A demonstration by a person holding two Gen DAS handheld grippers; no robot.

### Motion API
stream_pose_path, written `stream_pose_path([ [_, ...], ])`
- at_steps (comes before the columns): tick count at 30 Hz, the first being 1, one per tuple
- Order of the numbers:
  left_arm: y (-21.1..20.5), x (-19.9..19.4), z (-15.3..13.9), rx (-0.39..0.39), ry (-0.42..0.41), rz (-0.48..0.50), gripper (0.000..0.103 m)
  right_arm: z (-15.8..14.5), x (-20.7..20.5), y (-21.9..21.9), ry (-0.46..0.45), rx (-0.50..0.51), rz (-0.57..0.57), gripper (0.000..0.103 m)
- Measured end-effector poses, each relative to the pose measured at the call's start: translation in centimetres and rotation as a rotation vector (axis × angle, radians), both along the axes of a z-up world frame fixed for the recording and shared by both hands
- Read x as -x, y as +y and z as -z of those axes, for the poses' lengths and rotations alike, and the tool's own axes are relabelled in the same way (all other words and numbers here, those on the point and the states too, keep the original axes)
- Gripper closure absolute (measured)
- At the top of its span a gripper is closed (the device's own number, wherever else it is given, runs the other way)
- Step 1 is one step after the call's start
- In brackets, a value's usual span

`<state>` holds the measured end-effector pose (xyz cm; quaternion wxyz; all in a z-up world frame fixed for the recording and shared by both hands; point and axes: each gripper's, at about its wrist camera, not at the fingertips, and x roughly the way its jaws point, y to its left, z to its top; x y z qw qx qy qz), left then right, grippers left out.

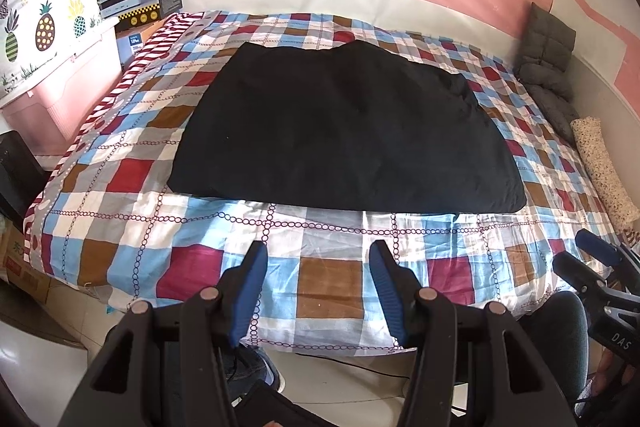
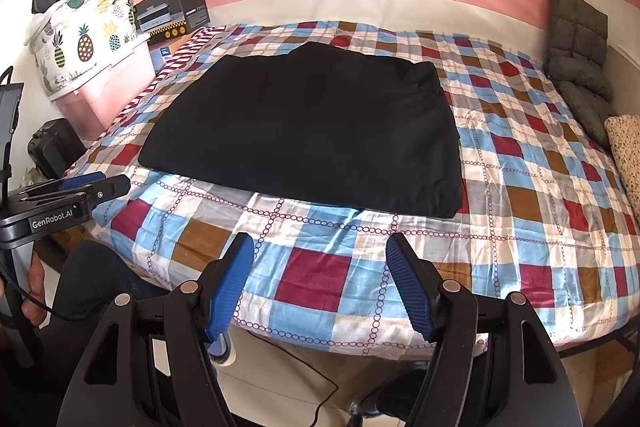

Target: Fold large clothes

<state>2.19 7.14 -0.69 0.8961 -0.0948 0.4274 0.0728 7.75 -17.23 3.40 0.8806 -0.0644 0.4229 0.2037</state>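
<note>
Holding both tools back off the near edge of the bed [image 1: 192, 227], I have the left gripper [image 1: 318, 255] and the right gripper [image 2: 320, 247] hovering over the checked quilt, each with its jaws spread apart and empty, aimed forward and slightly down toward the far wall. In the right view the left gripper sits low at the left, near the bed's corner; in the left view the right one shows at the right edge. Beyond them the black garment [image 1: 344, 131] lies flat in the middle of the bed, already roughly rectangular, its near hem well apart from both tools. My worry is the reach: if I pinch too deep I could catch the quilt along with the cloth, and the black layers give me little contrast to find an edge, so I might lift only one layer and skew the fold. Far left, a pineapple-print bundle [image 1: 44, 15] rests on a pink bin [image 1: 60, 95].
</note>
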Motion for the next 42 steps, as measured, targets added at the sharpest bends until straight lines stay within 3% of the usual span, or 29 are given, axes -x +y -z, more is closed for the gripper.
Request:
stream_pose_path([
  [42, -0.93, -0.32, 0.19, -0.024, 0.018, -0.004, 0.048, 0.14, -0.31, -0.11, 0.008, 0.002, 0.003, 0.034],
])
